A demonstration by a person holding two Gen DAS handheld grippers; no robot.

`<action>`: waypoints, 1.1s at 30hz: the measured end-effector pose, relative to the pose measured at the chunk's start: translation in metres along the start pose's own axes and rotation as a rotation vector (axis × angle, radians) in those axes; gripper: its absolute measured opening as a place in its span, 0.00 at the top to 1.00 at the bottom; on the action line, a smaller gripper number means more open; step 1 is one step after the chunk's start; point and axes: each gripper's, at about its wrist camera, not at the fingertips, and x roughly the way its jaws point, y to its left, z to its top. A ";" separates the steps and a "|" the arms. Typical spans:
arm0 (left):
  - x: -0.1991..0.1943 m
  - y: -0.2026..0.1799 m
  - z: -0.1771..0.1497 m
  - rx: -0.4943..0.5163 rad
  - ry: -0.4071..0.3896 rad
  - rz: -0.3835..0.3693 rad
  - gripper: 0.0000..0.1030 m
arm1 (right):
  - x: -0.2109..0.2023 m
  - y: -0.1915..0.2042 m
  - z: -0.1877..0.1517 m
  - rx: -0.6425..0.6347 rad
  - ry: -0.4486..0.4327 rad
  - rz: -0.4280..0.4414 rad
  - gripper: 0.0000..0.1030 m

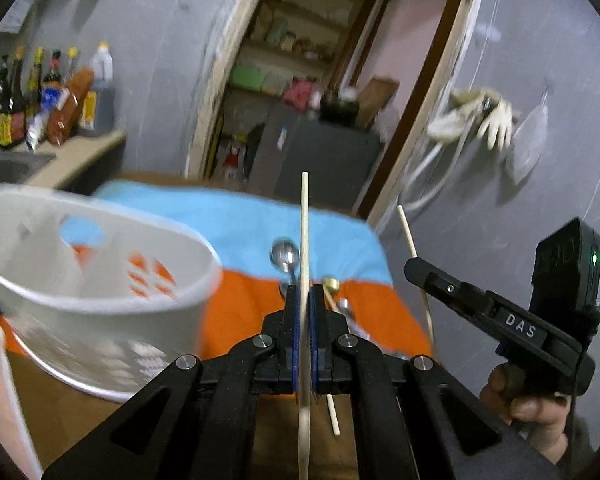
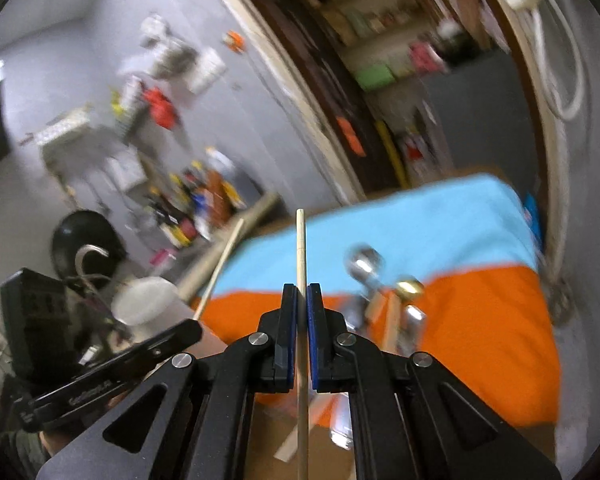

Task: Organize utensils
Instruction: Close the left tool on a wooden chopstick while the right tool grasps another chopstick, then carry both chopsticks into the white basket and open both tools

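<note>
Two black two-finger grippers, each clamped on its own pale wooden chopstick. Left gripper (image 1: 305,300) has its blue-padded jaws pressed together on the left chopstick (image 1: 305,232), which stands upright between them, tip toward 12 o'clock, lower end running down past the jaws. Right gripper (image 2: 301,300) pinches the right chopstick (image 2: 301,248) the same way, upright, tip at 12. In the left wrist view the right gripper sits at 3 o'clock, hand on its handle, stick angled up. White plastic utensil caddy with slotted walls (image 1: 100,280) at 9 o'clock of the left gripper, blurred, on the table. Orange-and-blue cloth (image 1: 240,216) covers the table beyond both grippers. On the cloth just past the left jaws: metal spoon (image 1: 286,256), bowl toward 12, and a brass-coloured round-ended utensil (image 1: 331,284) close beside it at 1 o'clock. Another loose wooden chopstick (image 1: 332,412) lies under the left gripper. Sauce bottles (image 1: 40,96) on a counter at 10 o'clock, well apart.
</note>
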 end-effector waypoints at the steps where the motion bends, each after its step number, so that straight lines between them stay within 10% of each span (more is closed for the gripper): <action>1: -0.009 0.003 0.007 -0.002 -0.024 0.000 0.98 | 0.001 0.009 0.003 -0.009 -0.026 0.020 0.97; 15: -0.078 0.120 0.081 -0.117 -0.388 0.115 0.98 | 0.064 0.126 0.045 -0.169 -0.352 0.200 0.97; 33: -0.080 0.166 0.042 -0.089 -0.611 0.268 0.98 | 0.104 0.129 -0.005 -0.322 -0.471 0.034 0.97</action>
